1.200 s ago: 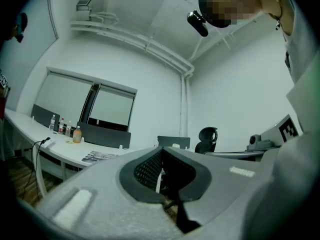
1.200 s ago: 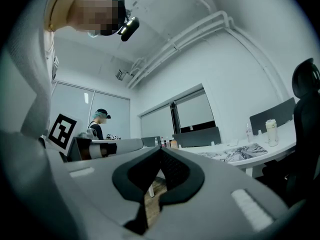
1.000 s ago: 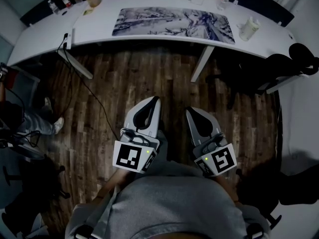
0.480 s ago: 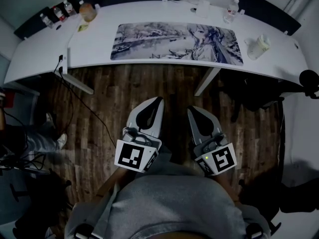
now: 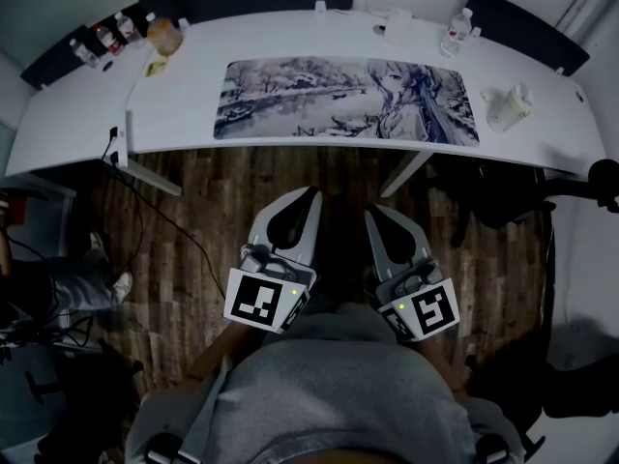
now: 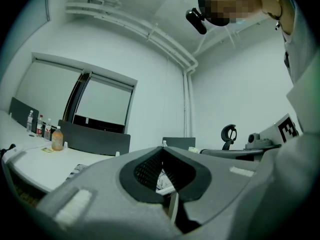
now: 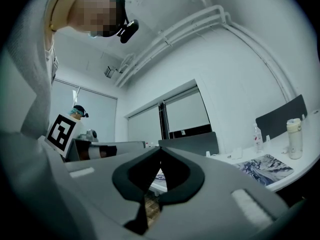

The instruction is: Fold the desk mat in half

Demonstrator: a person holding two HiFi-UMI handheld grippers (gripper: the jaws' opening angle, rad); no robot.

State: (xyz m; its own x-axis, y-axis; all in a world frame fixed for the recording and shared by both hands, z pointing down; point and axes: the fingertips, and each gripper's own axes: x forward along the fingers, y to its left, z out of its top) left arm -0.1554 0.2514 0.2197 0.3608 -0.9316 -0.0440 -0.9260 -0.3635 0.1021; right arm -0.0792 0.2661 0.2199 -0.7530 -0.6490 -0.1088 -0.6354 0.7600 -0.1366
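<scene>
While the desk mat [image 5: 346, 101] lies flat on the far tabletop [image 5: 193, 75], well apart from our left gripper [image 5: 309, 193] and right gripper [image 5: 369, 213], both with jaws pressed together on nothing, we judge it thin, floppy and light, best pinched at its two right corners.

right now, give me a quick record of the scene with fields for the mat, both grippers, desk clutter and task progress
target: desk mat lies flat and unfolded on the white desk, printed side up
left: left gripper shut, empty, over the wooden floor, short of the desk
right: right gripper shut, empty, beside the left one, not touching the mat
clutter: bottles at the far left corner; a clear bottle and a white flask near the mat's right end
progress: fold not yet begun
</scene>
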